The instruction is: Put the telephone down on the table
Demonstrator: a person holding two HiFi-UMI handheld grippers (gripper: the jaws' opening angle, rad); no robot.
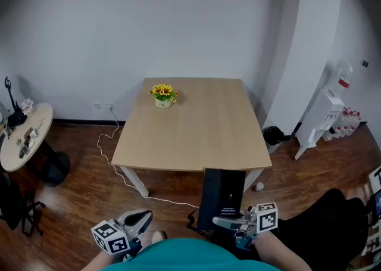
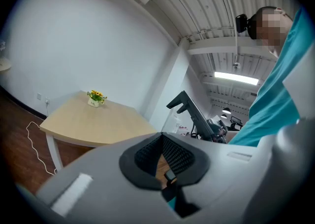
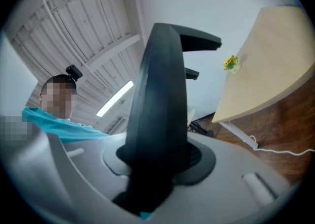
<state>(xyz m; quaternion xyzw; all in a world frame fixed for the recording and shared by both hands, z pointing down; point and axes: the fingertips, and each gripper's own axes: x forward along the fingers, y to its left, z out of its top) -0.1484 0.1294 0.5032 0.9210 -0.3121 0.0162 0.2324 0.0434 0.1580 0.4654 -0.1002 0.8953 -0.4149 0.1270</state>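
Right gripper view shows your right gripper (image 3: 157,161) clamped on the telephone (image 3: 160,105), the black body standing up between the jaws and filling the gap. In the head view the telephone (image 1: 221,195) hangs in the air in front of you, at the near edge of the worktop (image 1: 196,127) and not yet on it.

Expect a stiff plastic shell of moderate weight. You hold it by one end, so it will likely want to swing about the pads, and the smooth casing could slide. Keep the grip firm and low on the body, and set it down flat rather than on an edge. I cannot tell whether any part of it sits loose.

Your left gripper (image 1: 138,221) has its jaws together on nothing, low at your left side. You have bare wood to land on; only the flowers (image 1: 164,94) stand at the far left corner, well apart.
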